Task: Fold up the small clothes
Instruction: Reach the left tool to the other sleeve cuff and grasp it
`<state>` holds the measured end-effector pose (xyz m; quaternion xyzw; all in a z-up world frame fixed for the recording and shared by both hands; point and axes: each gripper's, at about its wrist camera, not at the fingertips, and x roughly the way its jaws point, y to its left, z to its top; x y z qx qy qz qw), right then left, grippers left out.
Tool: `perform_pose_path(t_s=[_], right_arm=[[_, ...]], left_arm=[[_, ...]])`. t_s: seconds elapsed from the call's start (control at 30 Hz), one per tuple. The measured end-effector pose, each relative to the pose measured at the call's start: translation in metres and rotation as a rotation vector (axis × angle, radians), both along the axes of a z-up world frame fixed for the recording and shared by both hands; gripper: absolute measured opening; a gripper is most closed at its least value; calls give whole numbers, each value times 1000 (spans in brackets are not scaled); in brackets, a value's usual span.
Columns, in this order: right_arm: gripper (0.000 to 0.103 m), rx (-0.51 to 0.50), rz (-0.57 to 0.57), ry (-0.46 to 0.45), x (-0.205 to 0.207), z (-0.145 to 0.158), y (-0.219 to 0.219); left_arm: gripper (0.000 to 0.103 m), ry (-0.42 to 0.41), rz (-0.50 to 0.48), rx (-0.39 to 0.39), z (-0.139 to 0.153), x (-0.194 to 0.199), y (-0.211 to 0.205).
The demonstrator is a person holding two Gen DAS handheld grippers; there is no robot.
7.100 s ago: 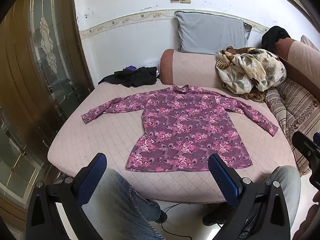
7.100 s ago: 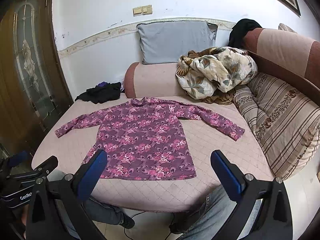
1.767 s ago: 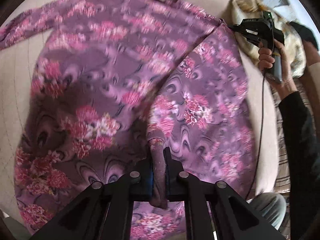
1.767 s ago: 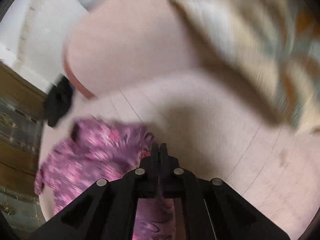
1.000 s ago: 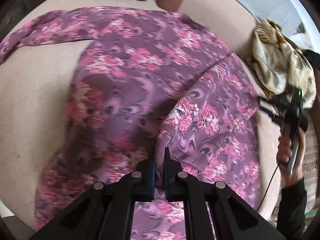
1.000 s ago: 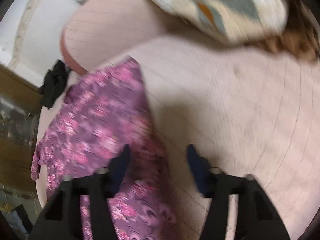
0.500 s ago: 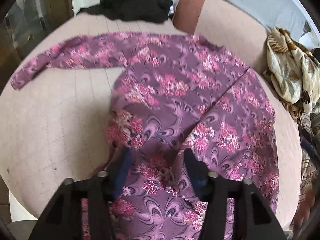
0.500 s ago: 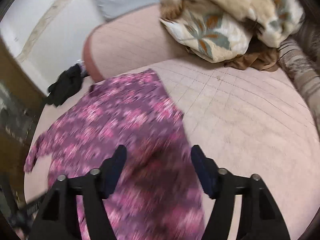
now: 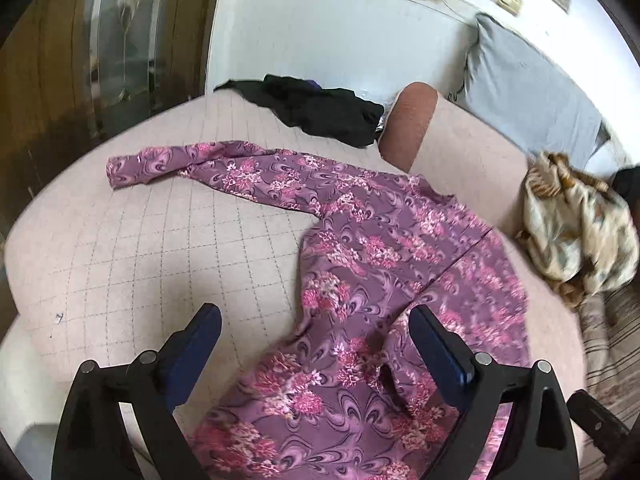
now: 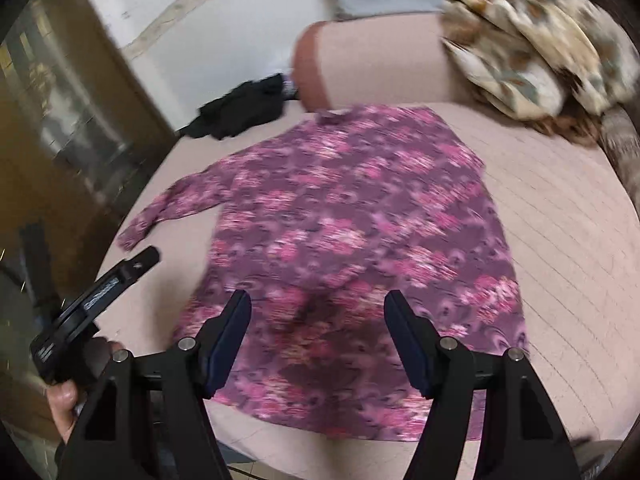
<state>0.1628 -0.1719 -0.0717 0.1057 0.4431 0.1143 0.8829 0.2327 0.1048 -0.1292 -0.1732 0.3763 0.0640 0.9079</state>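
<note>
A purple floral long-sleeved shirt [image 9: 360, 248] lies on the pink quilted sofa seat [image 9: 160, 248]. Its right side and sleeve are folded over the body, with the fold edge running diagonally. Its left sleeve [image 9: 180, 160] stays stretched out flat. My left gripper [image 9: 316, 332] is open and empty above the shirt's lower hem. My right gripper [image 10: 318, 312] is open and empty over the shirt [image 10: 352, 208], which looks blurred in this view. The left gripper's body [image 10: 92, 304] shows at the left of the right wrist view.
A black garment [image 9: 320, 108] lies at the back of the seat. A crumpled floral blanket [image 9: 576, 216] sits at the right, by a grey pillow [image 9: 528, 92] and the pink backrest [image 9: 440, 144]. A wooden glass door [image 9: 80, 48] stands at the left.
Both grippers have let go of the shirt and opened. They have pulled back and up from the cloth. The right side of the shirt now lies folded over the body.
</note>
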Motion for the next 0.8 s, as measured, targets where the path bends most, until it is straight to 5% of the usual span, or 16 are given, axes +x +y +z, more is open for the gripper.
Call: perform_pose_path(t_s=[0.13,0.27,0.57,0.73,0.8], right_arm=[[69,6,117,-33,11,22,43],[69,40,235,-62,31,36,89],[69,90,386,3,88,-4,166],[68,148,382,38,106,-34,166],[68,166,367,55,110,-42,159]], left_arm=[[97,64,113,-13,14,12,51],[97,77,202,-107,19,32,126],[95,154,372,-300,-24,98,289],[82,228,431,-229,-58,135,333],[65,274,401,-262,-77,155,338]])
